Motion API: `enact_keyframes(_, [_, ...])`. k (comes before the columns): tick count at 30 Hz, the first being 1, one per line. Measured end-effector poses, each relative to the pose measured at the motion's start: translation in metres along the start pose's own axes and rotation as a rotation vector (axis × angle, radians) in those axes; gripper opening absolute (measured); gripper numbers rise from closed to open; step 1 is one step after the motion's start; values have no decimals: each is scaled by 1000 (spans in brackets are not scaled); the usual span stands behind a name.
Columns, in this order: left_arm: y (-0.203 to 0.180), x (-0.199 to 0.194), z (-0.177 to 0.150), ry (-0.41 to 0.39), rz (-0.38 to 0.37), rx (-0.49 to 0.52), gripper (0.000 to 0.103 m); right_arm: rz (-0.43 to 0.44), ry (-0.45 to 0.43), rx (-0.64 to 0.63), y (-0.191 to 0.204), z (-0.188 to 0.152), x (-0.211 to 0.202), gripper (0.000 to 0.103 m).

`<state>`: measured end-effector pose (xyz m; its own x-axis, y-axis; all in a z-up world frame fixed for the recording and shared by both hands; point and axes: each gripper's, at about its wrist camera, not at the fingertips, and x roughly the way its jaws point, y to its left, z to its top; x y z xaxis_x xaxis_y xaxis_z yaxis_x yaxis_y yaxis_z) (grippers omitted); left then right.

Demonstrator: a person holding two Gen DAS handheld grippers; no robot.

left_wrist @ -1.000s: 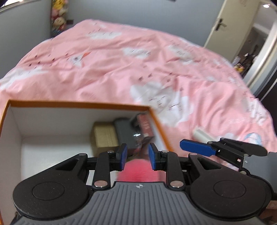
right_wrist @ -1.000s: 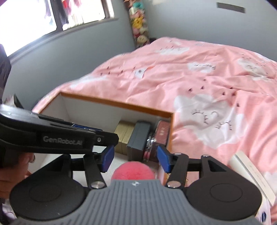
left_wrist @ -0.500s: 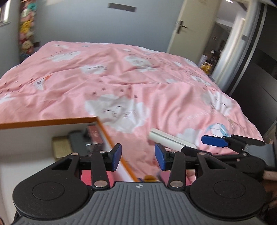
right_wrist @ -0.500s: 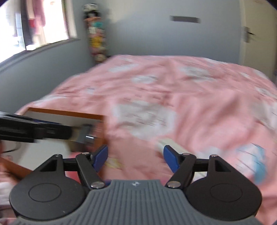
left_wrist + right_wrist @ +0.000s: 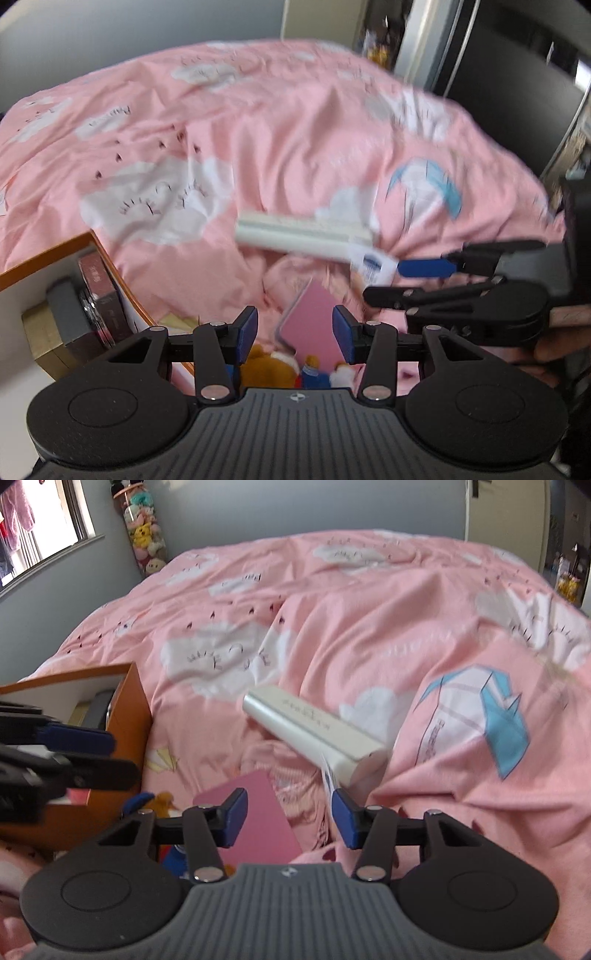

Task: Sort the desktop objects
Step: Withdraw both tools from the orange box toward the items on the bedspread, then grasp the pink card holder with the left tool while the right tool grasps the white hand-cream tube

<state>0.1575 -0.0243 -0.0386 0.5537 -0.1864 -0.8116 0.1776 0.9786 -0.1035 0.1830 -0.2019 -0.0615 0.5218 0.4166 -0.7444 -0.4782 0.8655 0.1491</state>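
Two views cover the same bed from opposite sides. Only the left wrist view looks into the orange-rimmed box at 9 o'clock, where a dark red carton, a grey block and a tan box stand side by side. It also shows the right gripper at 3 o'clock. Only the right wrist view shows the window at 10 o'clock and the stack of plush toys in the corner at 11 o'clock, with the left gripper at 9 o'clock.

Left gripper: jaws released and opening, nothing between them. Right gripper: jaws released and closing, nothing pressed between them.

Both views show the white tube box lying on the bedcover at 12 o'clock, the pink card just below it, and a small plush figure beside the box wall. All lie outside the box.

Surface: pink bedcover printed with white clouds, creased. Room: grey walls, a door at 1 o'clock.
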Motion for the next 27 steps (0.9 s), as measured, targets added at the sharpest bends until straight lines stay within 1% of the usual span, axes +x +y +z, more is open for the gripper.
enact_keyframes(2, [-1, 9, -1, 39, 12, 17, 52, 24, 15, 3, -1, -3, 4, 42])
enact_keyframes(3, [-1, 13, -1, 55, 12, 22, 52, 40, 18, 3, -1, -4, 5, 40])
enact_keyframes(7, [-1, 28, 1, 96, 1, 48, 53, 83, 32, -6, 1, -3, 10, 40])
enact_keyframes(9, [0, 37, 3, 121, -4, 60, 54, 80, 42, -6, 0, -2, 14, 40])
enact_keyframes(11, [1, 47, 7, 147, -19, 77, 56, 72, 50, -5, -4, -2, 17, 40])
enact_keyframes(14, [3, 63, 13, 188, -27, 75, 61, 60, 73, -7, -9, -4, 23, 41])
enact_keyframes(16, [6, 76, 17, 228, -56, 77, 64, 67, 92, 2, -13, -6, 29, 41])
enact_keyframes(18, [8, 89, 21, 276, -74, 72, 64, 71, 105, 6, -14, -7, 34, 40])
enact_keyframes(21, [12, 105, 27, 318, -74, 70, 64, 76, 116, 16, -18, -8, 39, 39])
enact_keyframes(24, [16, 119, 30, 362, -110, 59, 71, 75, 125, 26, -22, -9, 43, 38])
enact_keyframes(27, [20, 131, 31, 394, -155, 36, 72, 73, 135, 38, -26, -10, 47, 34])
